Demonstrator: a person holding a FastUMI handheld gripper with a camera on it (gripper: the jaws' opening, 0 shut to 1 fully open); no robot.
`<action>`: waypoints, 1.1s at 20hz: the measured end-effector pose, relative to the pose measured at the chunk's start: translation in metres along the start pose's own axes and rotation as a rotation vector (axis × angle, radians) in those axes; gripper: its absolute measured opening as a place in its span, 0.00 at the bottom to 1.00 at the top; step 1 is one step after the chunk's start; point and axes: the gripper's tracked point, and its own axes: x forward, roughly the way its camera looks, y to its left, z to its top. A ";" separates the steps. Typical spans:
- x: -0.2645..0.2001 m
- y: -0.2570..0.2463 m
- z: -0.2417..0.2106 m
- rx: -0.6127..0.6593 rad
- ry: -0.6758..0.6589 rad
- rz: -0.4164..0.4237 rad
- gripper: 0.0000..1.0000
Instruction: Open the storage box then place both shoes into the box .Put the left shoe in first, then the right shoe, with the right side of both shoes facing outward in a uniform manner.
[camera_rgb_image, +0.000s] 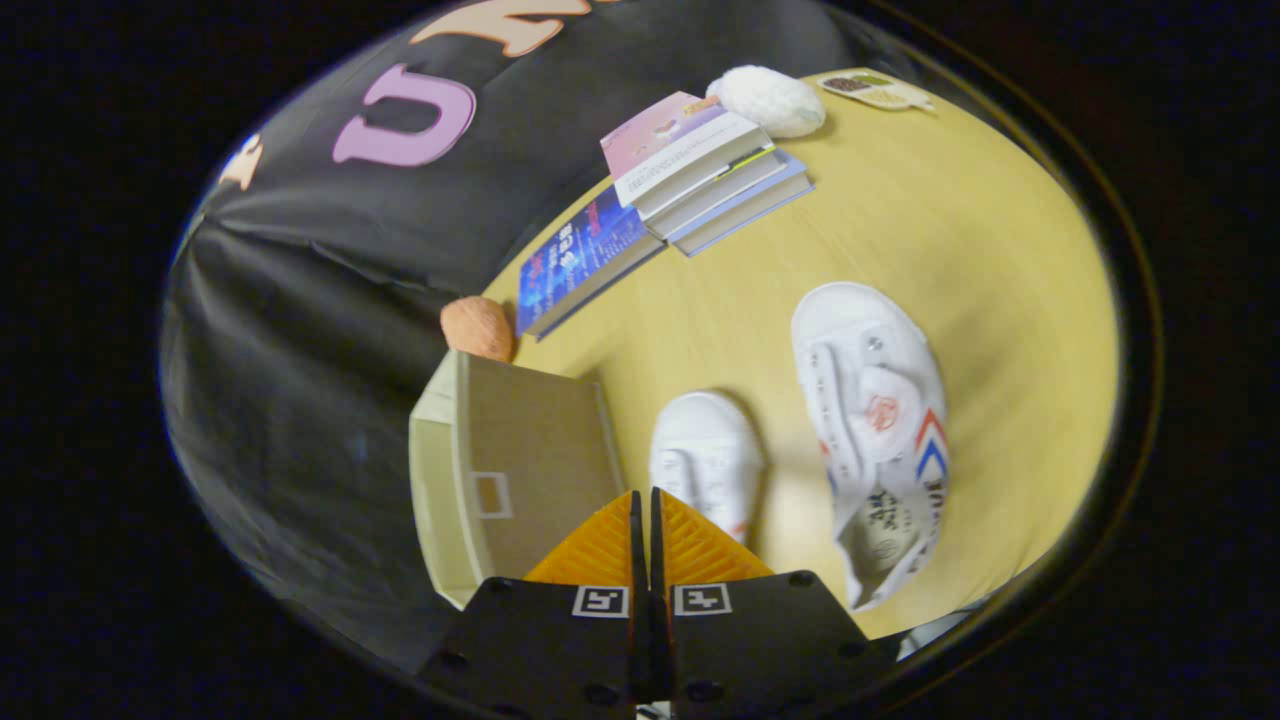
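Note:
Two white canvas shoes lie on the yellow table (960, 240). One shoe (880, 430), with a red and blue stripe on its side, lies to the right of the fingers, toe pointing away. The other shoe (708, 458) sits just ahead of the fingers, its heel hidden behind them. A cardboard storage box (520, 450) with a small label window stands to the left of the fingers, its lid down. My gripper (645, 495) is shut, the two fingers pressed together with nothing between them, above the gap between box and nearer shoe.
Beyond the box lie an orange ball (478, 327), a blue book (585, 255) and a stack of books (705, 170). A white plush ball (770, 100) and a sticker card (875, 90) sit at the far table edge.

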 end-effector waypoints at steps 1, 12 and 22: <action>0.006 -0.012 -0.012 -0.033 0.013 -0.043 0.03; 0.042 -0.029 -0.076 -0.213 0.094 -0.171 0.03; 0.060 -0.026 -0.066 0.078 0.033 -0.051 0.03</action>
